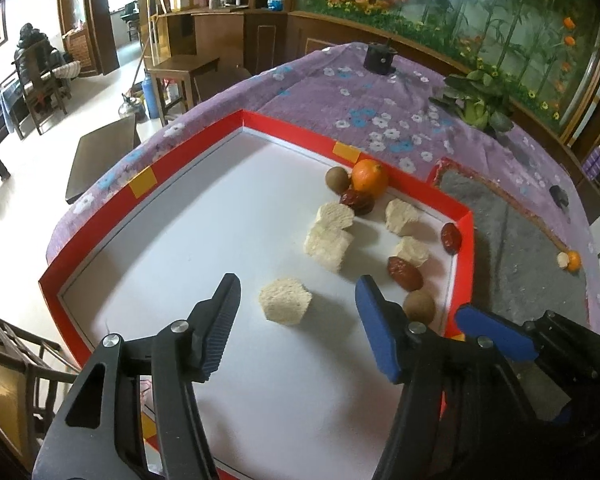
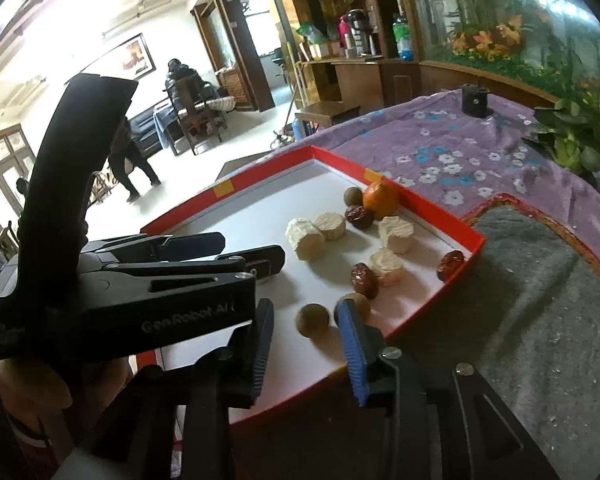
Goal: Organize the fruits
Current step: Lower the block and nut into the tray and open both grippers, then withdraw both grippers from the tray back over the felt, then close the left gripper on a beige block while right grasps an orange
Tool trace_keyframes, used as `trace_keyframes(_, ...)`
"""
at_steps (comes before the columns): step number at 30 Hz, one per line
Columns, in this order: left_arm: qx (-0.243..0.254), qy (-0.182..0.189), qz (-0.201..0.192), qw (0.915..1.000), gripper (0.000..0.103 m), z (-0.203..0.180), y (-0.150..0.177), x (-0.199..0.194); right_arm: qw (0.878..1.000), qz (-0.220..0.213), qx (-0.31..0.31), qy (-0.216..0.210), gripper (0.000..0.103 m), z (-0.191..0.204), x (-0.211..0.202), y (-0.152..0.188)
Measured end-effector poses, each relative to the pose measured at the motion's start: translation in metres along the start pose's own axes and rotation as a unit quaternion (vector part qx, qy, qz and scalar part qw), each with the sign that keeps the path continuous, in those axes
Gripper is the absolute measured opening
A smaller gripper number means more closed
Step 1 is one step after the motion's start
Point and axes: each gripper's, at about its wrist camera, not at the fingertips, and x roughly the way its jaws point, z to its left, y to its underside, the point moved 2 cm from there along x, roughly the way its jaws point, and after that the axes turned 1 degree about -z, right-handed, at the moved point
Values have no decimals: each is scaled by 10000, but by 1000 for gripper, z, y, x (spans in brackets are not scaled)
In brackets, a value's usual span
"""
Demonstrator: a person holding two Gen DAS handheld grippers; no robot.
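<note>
I judge the sorting barely begun: in the red-rimmed white cardboard tray (image 1: 100,236) the round orange tangerine (image 1: 369,177), brown longans, wrinkled dark-red dates (image 1: 405,273) and pale beige cake chunks (image 1: 285,301) lie mixed together, mostly toward its right side. My left gripper (image 1: 296,312) is spread wide around the nearest chunk, gripping nothing; my right gripper (image 2: 306,344) hangs open and empty over a longan (image 2: 312,320). Another longan sits partly hidden behind its blue finger, and I cannot identify the two small pieces on the grey mat (image 1: 540,280).
</note>
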Motion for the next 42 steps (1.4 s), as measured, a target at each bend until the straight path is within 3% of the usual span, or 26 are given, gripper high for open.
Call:
trace_keyframes(12, 279, 85, -193, 9994, 60, -38, -2, -16, 9985, -320, 246, 358, 40, -27, -39, 9)
trace_keyframes(22, 813, 432, -143, 9956, 60, -114, 0, -13, 9927, -484, 642, 903, 41, -76, -79, 27)
trace_keyframes(36, 1397, 857, 131, 9864, 60, -207, 9, 12, 9735, -627, 1474, 1632, 41, -164, -132, 70)
trace_keyframes(42, 1718, 1183, 295, 9776, 60, -245, 16, 22, 9633, -550, 1700, 2001, 42, -197, -155, 94)
